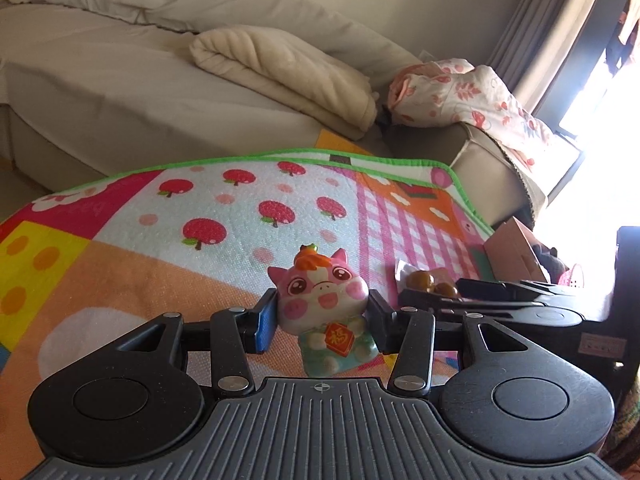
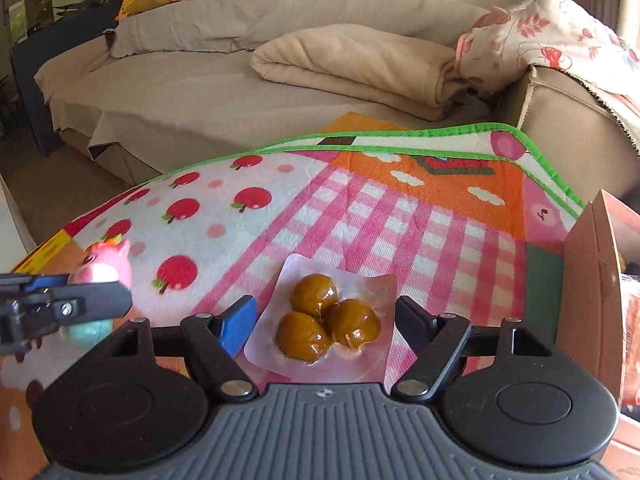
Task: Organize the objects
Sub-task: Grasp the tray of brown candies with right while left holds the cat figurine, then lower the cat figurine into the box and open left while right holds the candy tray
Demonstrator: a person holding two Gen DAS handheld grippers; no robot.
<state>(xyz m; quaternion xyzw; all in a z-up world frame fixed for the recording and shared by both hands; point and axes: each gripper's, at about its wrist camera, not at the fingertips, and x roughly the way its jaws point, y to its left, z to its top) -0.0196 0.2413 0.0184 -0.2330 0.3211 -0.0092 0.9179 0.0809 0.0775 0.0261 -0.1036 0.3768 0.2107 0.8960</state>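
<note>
You are looking at a pink pig toy point(image 1: 322, 300) with an orange tuft and mint-green body, three glossy brown balls in a clear packet point(image 2: 326, 314), a play mat point(image 2: 360, 208) of red apples, pink-white checks and green edging, and a beige sofa point(image 2: 208, 92).

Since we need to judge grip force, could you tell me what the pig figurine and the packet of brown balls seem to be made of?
Pig figurine: probably glossy soft foam or vinyl, judging by its smooth painted sheen; the left gripper pads press its sides.
Packet of brown balls: clear shiny plastic film moulded over three glossy brown balls, possibly sweets.
</note>
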